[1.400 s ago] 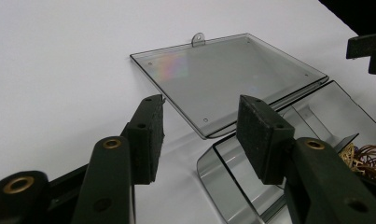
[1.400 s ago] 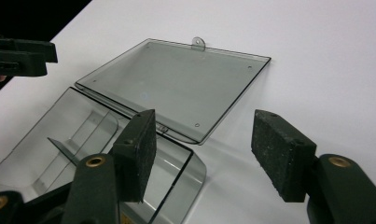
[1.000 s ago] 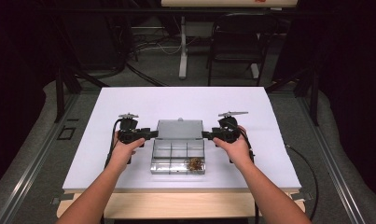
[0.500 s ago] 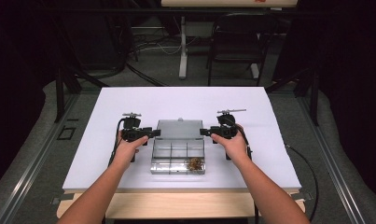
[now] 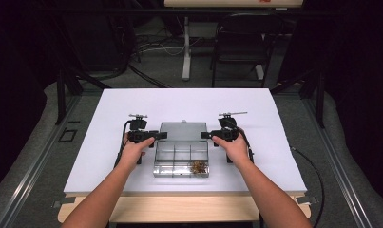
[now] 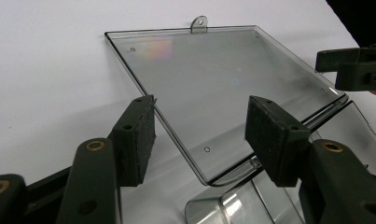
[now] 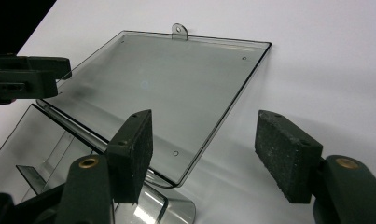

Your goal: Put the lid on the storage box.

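Both forearms are reaching in from the near edge of the white surface, each hand holding its claw level and pointing inward at the clear compartment box lying mid-surface. The left claw and right claw are flanking the box's opened lid, which is lying flat on the far side. Both claws' jaws have just been opening and are standing wide, gripping nothing, with a lid corner between each pair.

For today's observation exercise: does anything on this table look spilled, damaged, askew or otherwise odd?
Nothing stands out. The clear compartment box sits square on the white table, its lid folded flat back and unbroken. The brown bits stay inside one front compartment. The left gripper and right gripper flank the lid, open.
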